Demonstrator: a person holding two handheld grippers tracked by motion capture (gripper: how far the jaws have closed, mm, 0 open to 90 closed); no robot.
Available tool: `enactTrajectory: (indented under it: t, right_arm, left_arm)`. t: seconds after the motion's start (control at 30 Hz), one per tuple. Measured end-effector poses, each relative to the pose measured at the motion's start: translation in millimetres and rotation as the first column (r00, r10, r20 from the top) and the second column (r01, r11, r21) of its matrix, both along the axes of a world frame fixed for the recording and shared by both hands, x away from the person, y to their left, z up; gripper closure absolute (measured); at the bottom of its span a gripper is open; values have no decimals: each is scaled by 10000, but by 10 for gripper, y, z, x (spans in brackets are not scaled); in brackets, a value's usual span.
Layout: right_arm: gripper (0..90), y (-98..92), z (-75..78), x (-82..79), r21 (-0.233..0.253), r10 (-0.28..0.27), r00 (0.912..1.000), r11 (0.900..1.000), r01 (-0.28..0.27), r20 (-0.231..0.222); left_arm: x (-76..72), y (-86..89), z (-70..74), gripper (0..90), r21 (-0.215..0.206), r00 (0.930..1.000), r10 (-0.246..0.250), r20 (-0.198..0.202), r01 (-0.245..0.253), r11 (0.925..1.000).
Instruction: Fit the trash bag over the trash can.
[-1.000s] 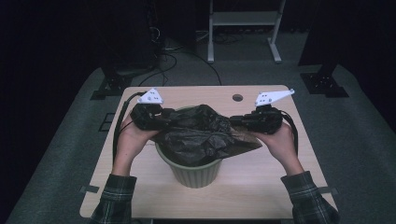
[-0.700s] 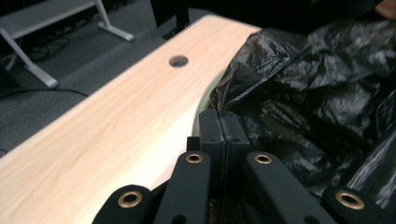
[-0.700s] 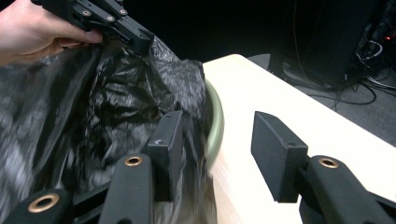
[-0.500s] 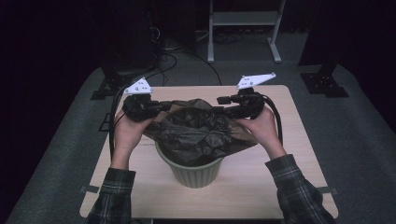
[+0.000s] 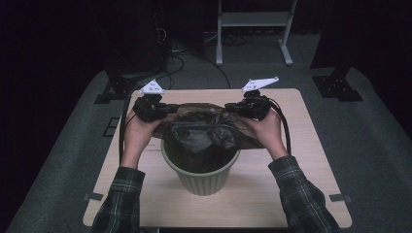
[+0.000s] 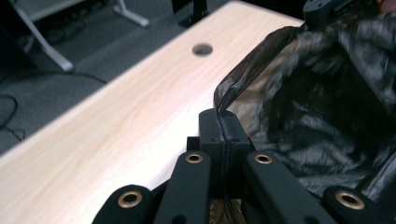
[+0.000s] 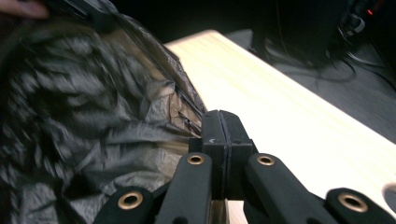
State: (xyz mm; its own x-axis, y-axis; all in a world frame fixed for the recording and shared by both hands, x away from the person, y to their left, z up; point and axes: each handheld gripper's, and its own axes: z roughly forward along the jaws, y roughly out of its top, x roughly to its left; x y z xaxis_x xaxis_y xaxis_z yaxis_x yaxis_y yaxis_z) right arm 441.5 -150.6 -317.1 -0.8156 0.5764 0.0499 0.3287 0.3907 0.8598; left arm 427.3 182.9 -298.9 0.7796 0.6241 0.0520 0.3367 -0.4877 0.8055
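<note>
Lab or recording studio: dark curtained surroundings, grey carpet (image 5: 68, 160), lone wooden table (image 5: 272, 194) with cable hole, cables (image 5: 170, 58) on floor, metal stand legs (image 5: 252, 34).

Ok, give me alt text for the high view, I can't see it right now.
Two hand-held grippers, left gripper and right gripper, stretch a black bin bag over a green bin on a wooden table.

A pale wooden bench (image 5: 291, 194) with rounded corners and a round cable hole near its far edge stands on grey carpet. A ribbed green plastic bin (image 5: 204, 177) stands directly on it, near the middle.
</note>
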Motion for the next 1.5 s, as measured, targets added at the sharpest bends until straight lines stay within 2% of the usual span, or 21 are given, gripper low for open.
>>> enactTrajectory:
  t: [0.23,0.3,0.37,0.4,0.43,0.53,0.63,0.73,0.77,0.8,0.87,0.9,0.93,1.03,1.13,1.17,1.23,1.27,1.3,1.37,1.5]
  right_arm:
    - [874,5,-234,39,-459,-45,9996,9989,33,-261]
    - [749,-61,-183,6,-239,-376,9992,9990,372,-155]
    - [690,-168,-69,-68,312,-425,9991,9986,426,-66]
    - [690,-168,-69,-68,312,-425,9991,9986,426,-66]
    - [670,-284,73,-185,627,-344,9993,9975,335,136]
    - [627,-452,250,-399,1421,267,9993,9894,-301,255]
    - [590,-505,312,-534,1639,720,9968,9835,-767,341]
    - [524,-517,331,-687,1954,1619,9864,9668,-1644,291]
    - [494,-489,304,-723,1998,2046,9787,9584,-2038,166]
    - [485,-464,279,-734,1909,2136,9769,9585,-2117,110]
    - [488,-434,246,-730,1770,2247,9744,9591,-2210,-5]
    - [644,-376,173,-728,1428,2356,9718,9623,-2314,-129]
    - [644,-376,173,-728,1428,2356,9718,9623,-2314,-129]
    - [900,-358,92,-792,1208,2658,9640,9569,-2642,37]
    - [900,-380,73,-845,1213,2757,9612,9541,-2737,7]
    - [900,-413,49,-920,1311,2928,9561,9477,-2909,43]
    - [900,-429,33,-967,1341,3004,9538,9449,-2986,71]
    - [900,-465,-6,-1078,1434,3191,9476,9373,-3178,139]
    - [900,-465,-6,-1078,1434,3191,9476,9373,-3178,139]
    - [900,-517,-75,-1259,1487,3462,9381,9271,-3442,129]
    - [900,-528,-164,-1422,1748,3809,9245,9093,-3777,162]
  left_arm:
    - [64,56,-240,896,60,9982,27,-604,-23,10000]
    - [48,70,-230,896,32,9982,33,-590,-31,10000]
    - [22,86,-201,896,-31,9988,14,-494,-15,10000]
    - [22,86,-201,896,-31,9988,14,-494,-15,10000]
    - [1,106,-175,896,-78,9991,23,-433,-26,10000]
    - [-18,124,-162,896,-67,9991,58,-427,-61,10000]
    - [-32,126,-157,895,-44,9991,68,-415,-69,10000]
    - [-53,121,-149,895,-38,9992,56,-407,-58,10000]
    - [-56,120,-147,895,-38,9991,61,-415,-62,10000]
    - [-64,115,-144,895,-85,9992,18,-396,-21,10000]
    - [-67,112,-142,895,-80,9992,3,-400,-7,10000]
    - [-76,111,-138,895,-61,9992,-21,-393,19,10000]
    - [-76,111,-138,895,-61,9992,-21,-393,19,10000]
    - [-88,115,-136,895,-14,9990,-33,-435,32,10000]
    - [-97,133,-140,895,36,9989,-18,-473,20,10000]
    - [-103,157,-152,895,-18,9986,-19,-519,18,10000]
    - [-107,167,-161,895,-7,9986,12,-524,-12,10000]
    - [-109,177,-171,895,-34,9985,25,-543,-26,10000]
    - [-111,186,-182,895,-18,9984,25,-571,-26,10000]
    - [-118,205,-214,895,-41,9980,37,-629,-40,10000]
    - [-128,217,-237,895,-99,9977,67,-676,-74,9999]
